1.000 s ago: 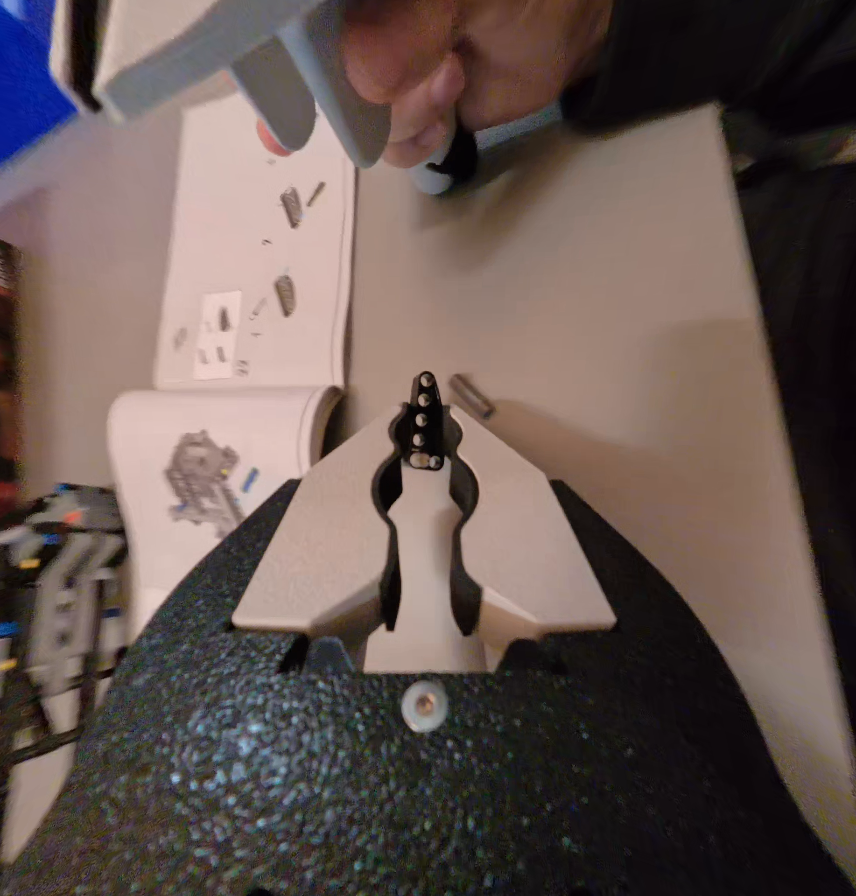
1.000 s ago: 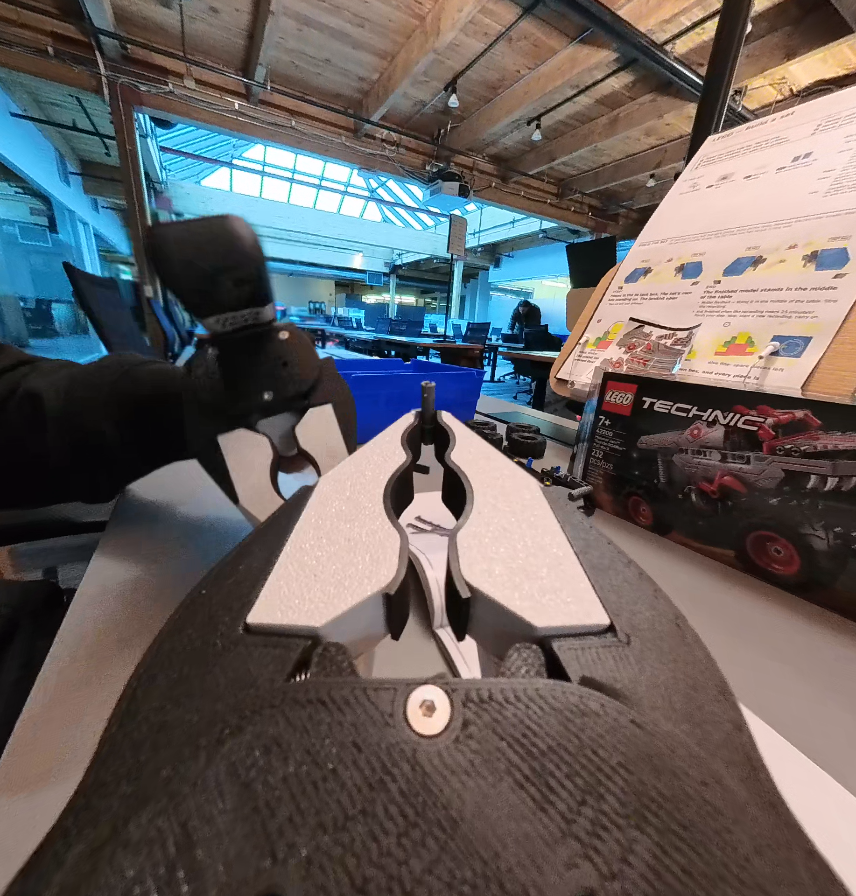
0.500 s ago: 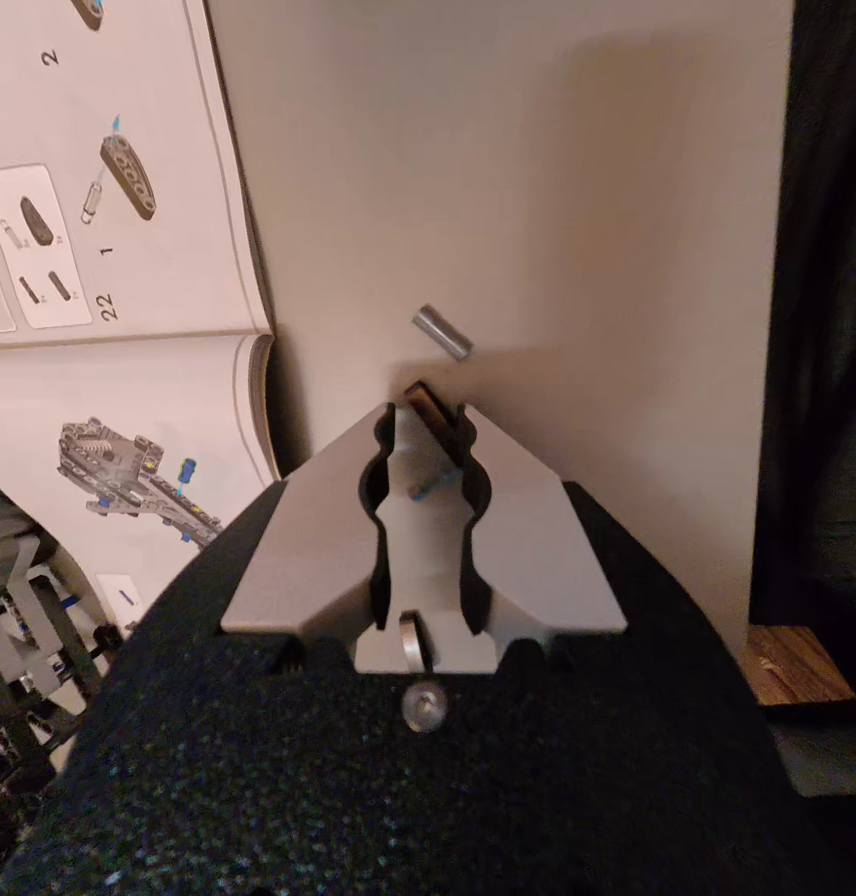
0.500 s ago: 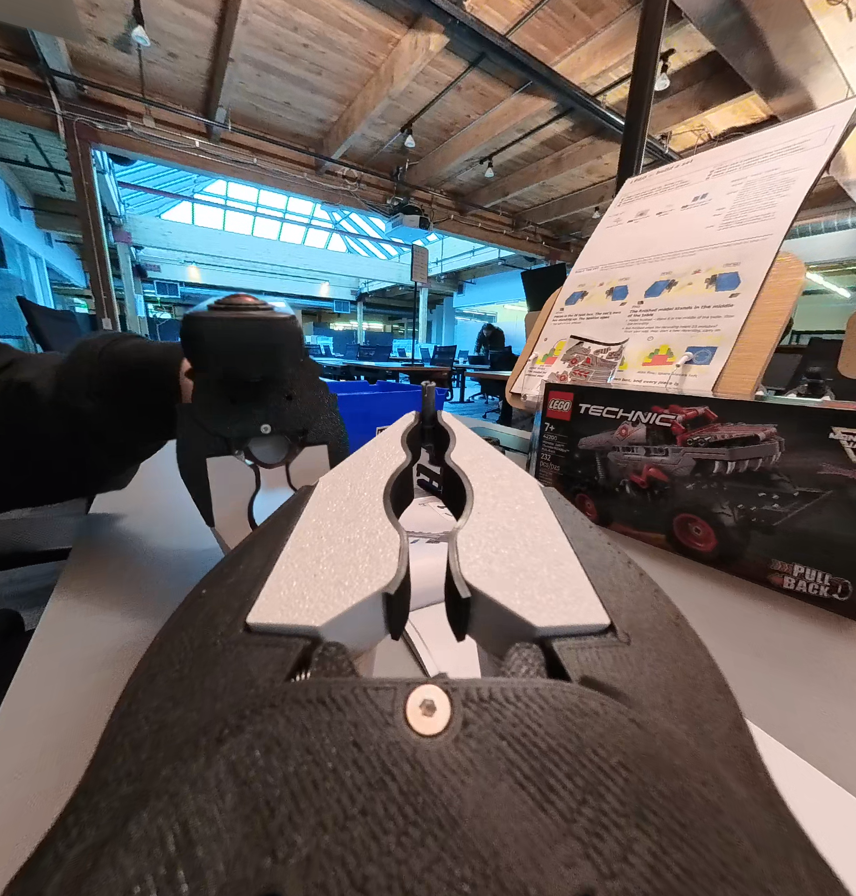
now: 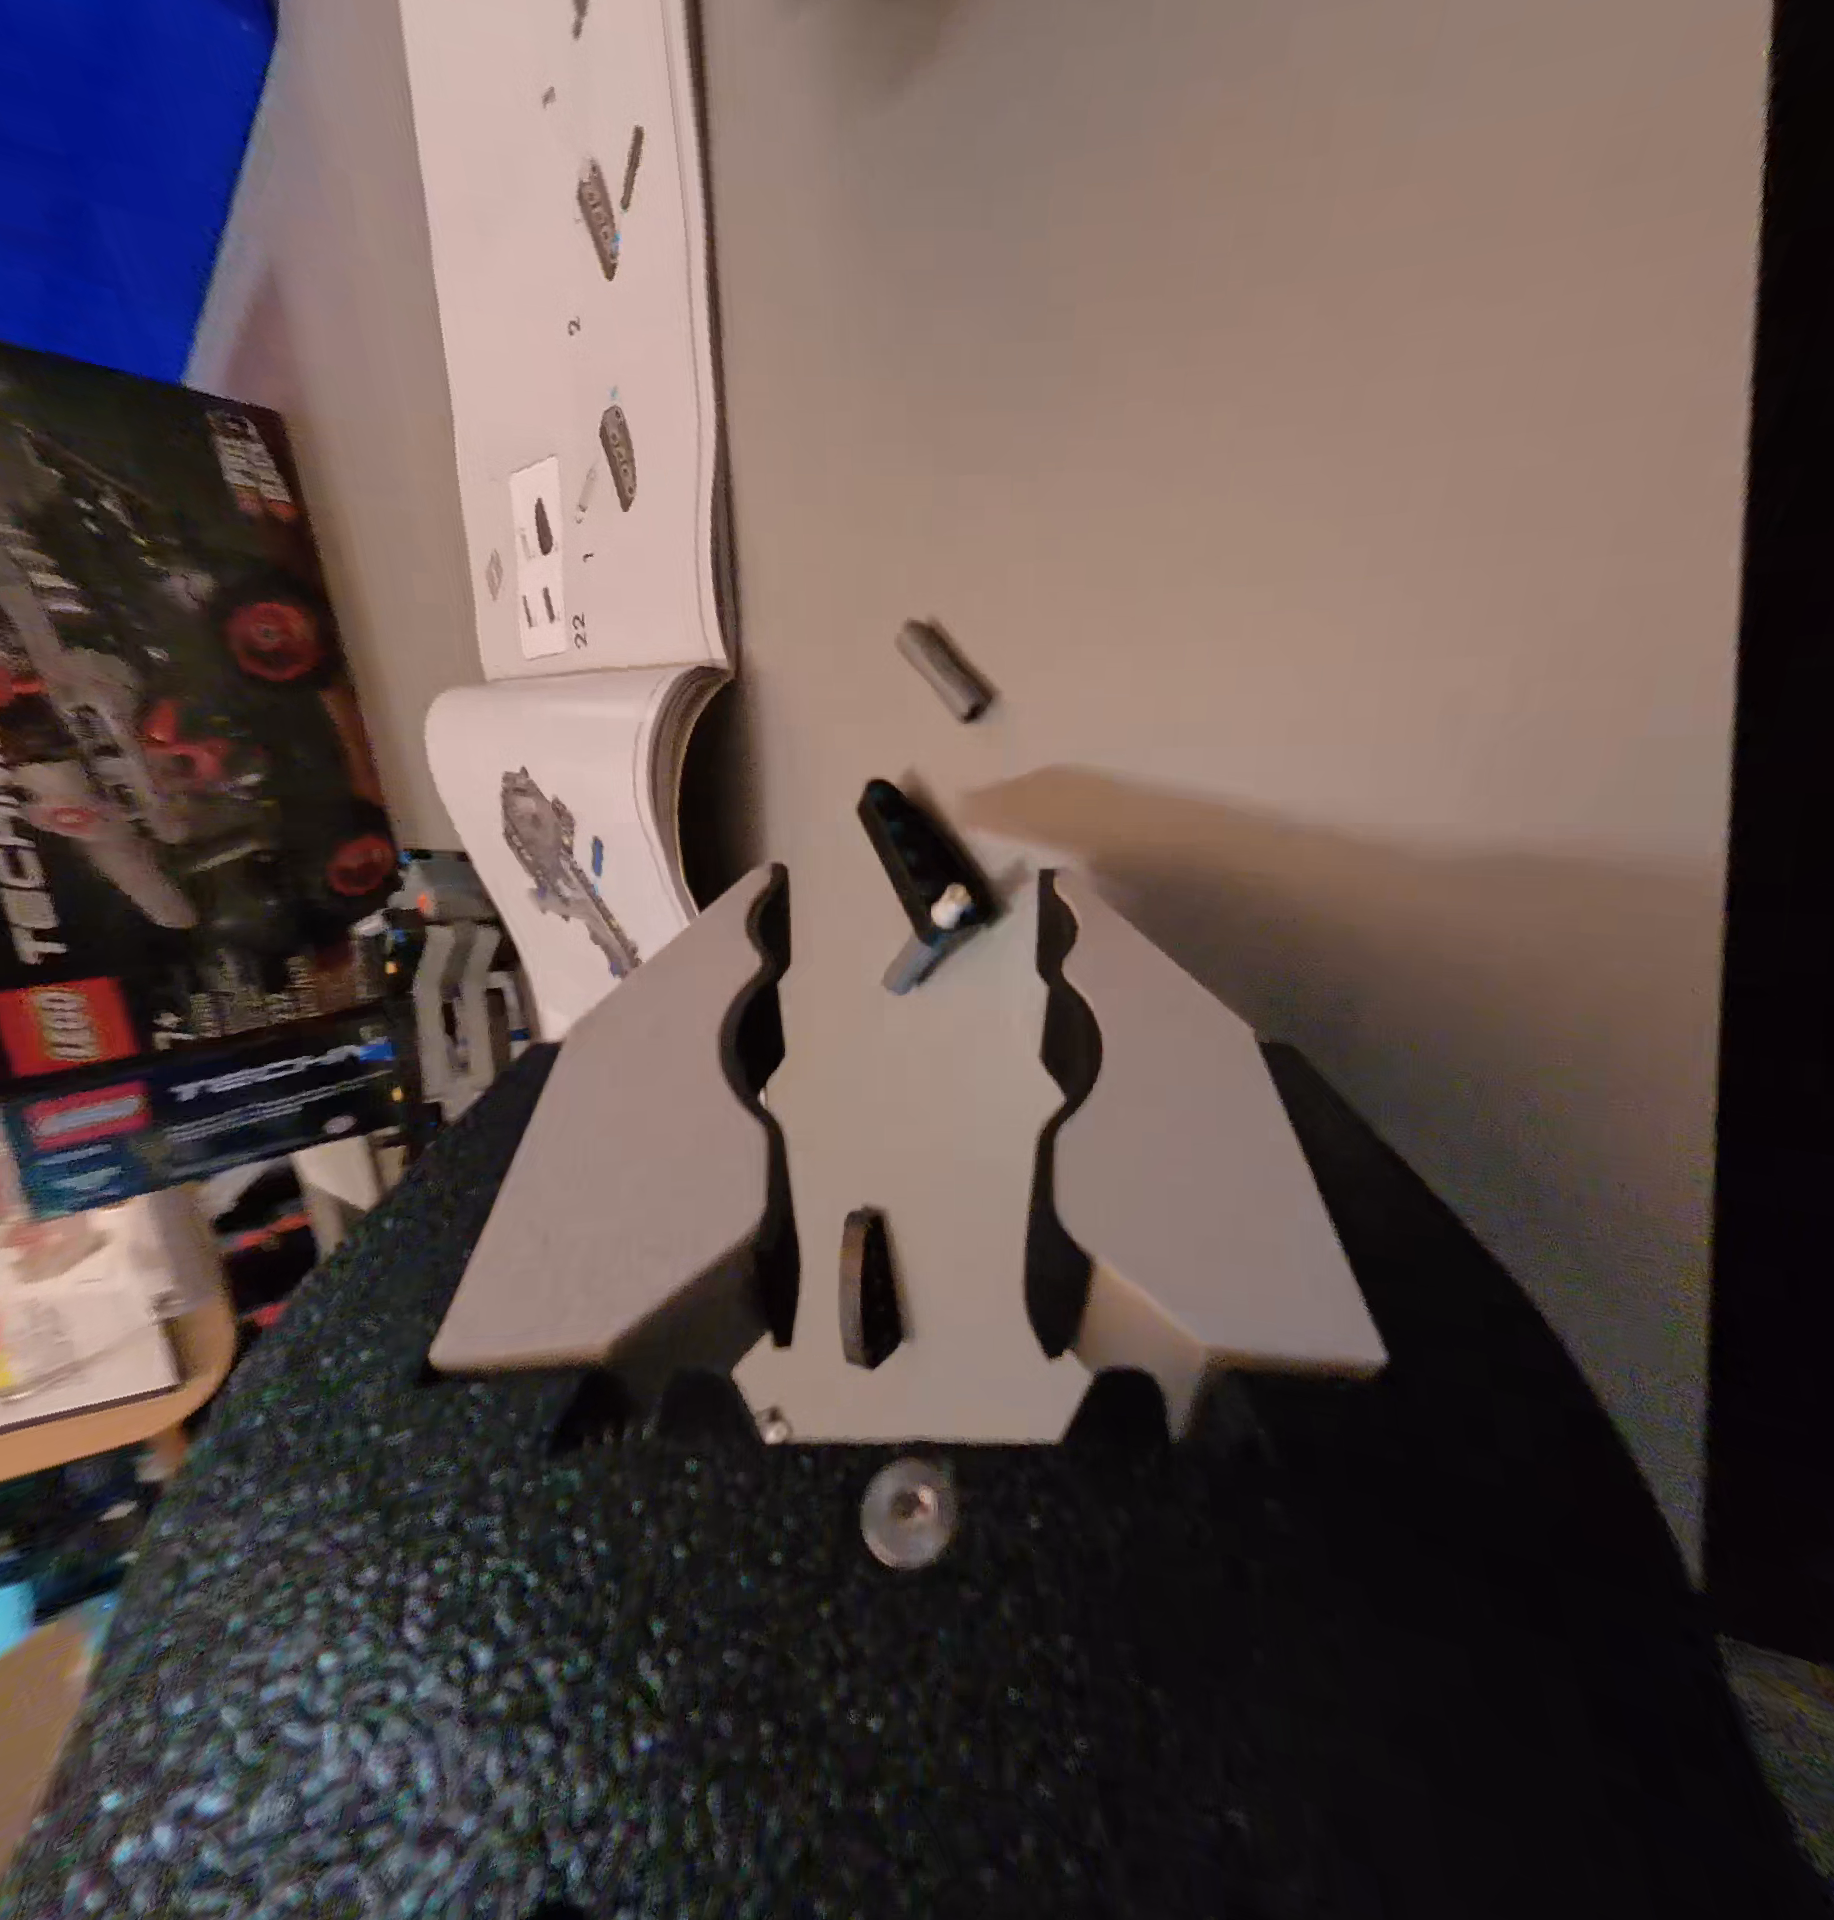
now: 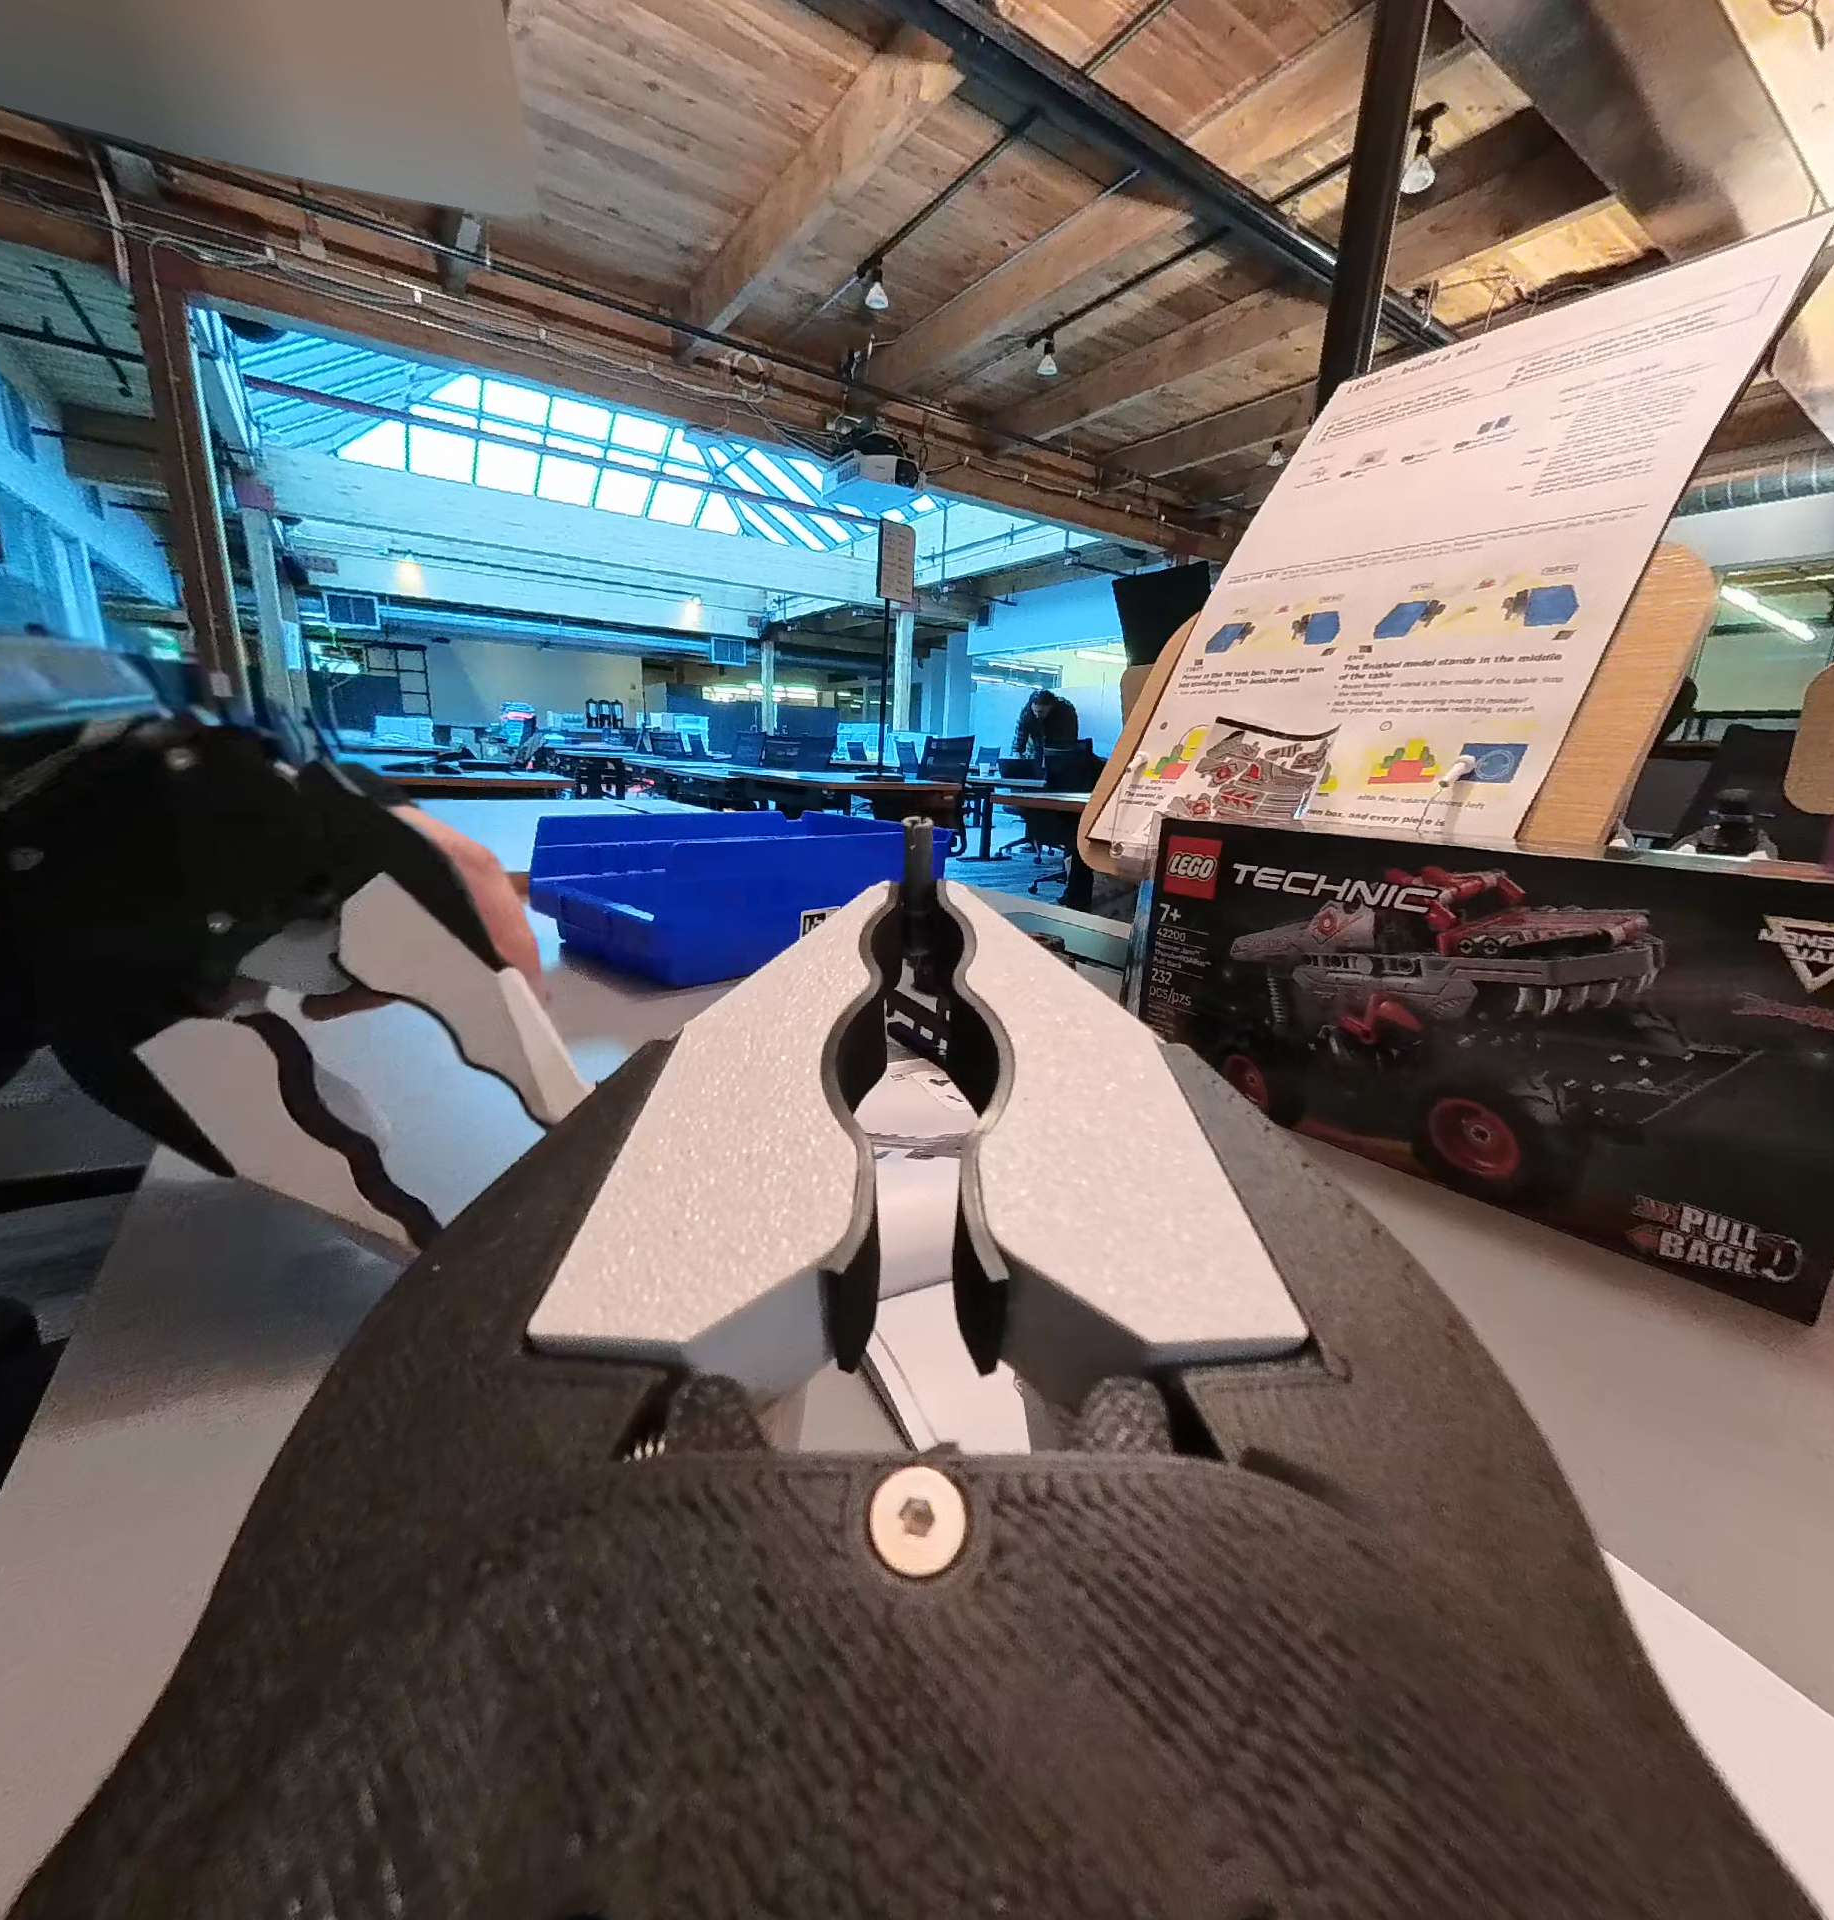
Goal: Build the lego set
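Pinching thin dark axle (image 6: 915, 883), textured right claw (image 6: 915, 925)

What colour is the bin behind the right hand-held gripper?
Blue. The bin shows best in the right wrist view.

In the left wrist view, the beam (image 5: 923, 878) lies on the table (image 5: 1308, 416) at frame centre, the small axle (image 5: 944, 670) just above it. The open instruction booklet (image 5: 580, 416) lies to their upper left, and the set box (image 5: 154, 727) stands at the left edge. In the right wrist view, the bin (image 6: 705, 914) sits left of centre, behind the booklet.
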`<move>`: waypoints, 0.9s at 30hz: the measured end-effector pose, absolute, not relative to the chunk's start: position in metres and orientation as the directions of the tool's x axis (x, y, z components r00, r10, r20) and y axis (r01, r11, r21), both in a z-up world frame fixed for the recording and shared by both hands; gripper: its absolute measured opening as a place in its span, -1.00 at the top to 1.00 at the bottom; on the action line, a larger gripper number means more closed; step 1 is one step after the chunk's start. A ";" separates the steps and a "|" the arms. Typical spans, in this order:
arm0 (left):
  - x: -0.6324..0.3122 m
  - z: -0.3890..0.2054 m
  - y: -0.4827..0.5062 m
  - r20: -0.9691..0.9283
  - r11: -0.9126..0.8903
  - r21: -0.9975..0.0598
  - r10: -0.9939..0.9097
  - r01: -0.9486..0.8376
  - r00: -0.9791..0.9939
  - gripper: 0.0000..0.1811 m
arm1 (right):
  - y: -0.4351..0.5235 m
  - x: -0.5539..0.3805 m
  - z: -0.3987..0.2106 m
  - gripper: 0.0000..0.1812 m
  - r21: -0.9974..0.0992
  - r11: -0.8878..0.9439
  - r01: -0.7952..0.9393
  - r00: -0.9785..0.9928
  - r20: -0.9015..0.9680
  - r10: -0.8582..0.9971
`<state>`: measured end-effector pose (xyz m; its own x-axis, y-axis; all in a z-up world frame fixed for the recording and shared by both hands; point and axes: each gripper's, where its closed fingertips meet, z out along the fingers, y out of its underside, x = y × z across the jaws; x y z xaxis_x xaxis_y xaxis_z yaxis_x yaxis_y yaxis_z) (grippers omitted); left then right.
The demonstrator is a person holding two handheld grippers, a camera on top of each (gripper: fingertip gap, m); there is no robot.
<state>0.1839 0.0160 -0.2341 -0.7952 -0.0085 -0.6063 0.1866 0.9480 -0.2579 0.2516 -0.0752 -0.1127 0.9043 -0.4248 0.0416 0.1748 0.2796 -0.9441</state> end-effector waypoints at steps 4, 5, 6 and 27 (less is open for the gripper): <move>0.184 -0.239 0.023 -0.693 0.935 -0.217 0.055 0.281 -0.719 0.46 | -0.076 0.252 -0.112 1.00 -0.943 0.283 0.175 0.904 0.040 -0.426; 0.184 -0.240 0.023 -0.703 0.927 -0.225 0.057 0.298 -0.708 0.51 | -0.076 0.252 -0.112 1.00 -0.943 0.282 0.176 0.904 0.041 -0.426; 0.185 -0.242 0.022 -0.708 0.922 -0.228 0.065 0.314 -0.703 0.56 | -0.075 0.251 -0.112 1.00 -0.943 0.281 0.176 0.904 0.042 -0.425; 0.254 -0.188 -0.003 0.056 0.461 -0.823 -0.515 -0.331 -0.855 0.85 | -0.077 0.252 -0.112 1.00 -0.940 0.293 0.173 0.904 0.034 -0.426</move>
